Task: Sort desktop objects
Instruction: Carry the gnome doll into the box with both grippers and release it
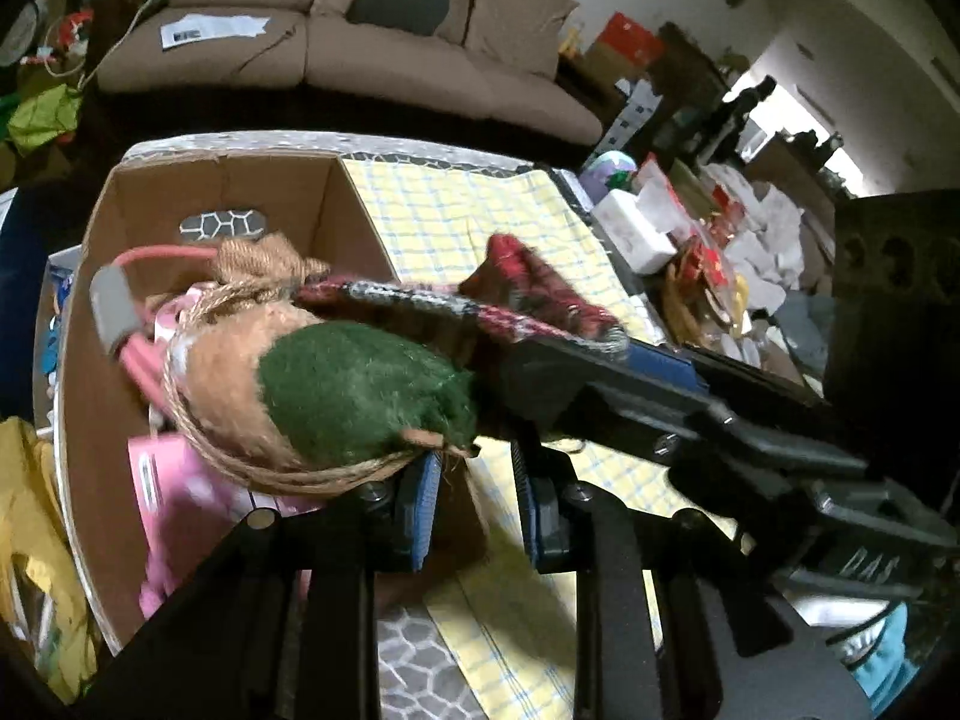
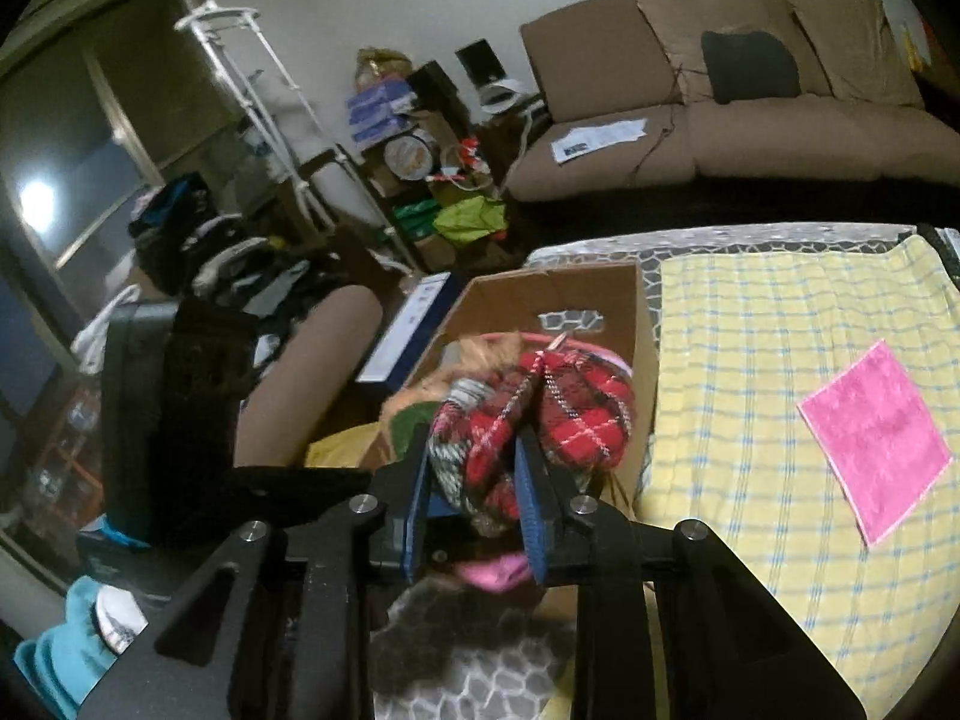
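A soft toy with a green felt front, tan body and twine loops hangs over the open cardboard box. My left gripper has its blue pads apart, with a toy tag or twine at them; its grip is unclear. My right gripper is shut on the toy's red plaid knitted part, and shows in the left wrist view at the plaid cloth. The box holds pink items and a pink cord. A pink cloth lies on the yellow checked tablecloth.
A brown sofa stands beyond the table. Cluttered packages and white boxes crowd the table's right side. A yellow bag lies left of the box. Clutter and a white rack fill the floor to the left.
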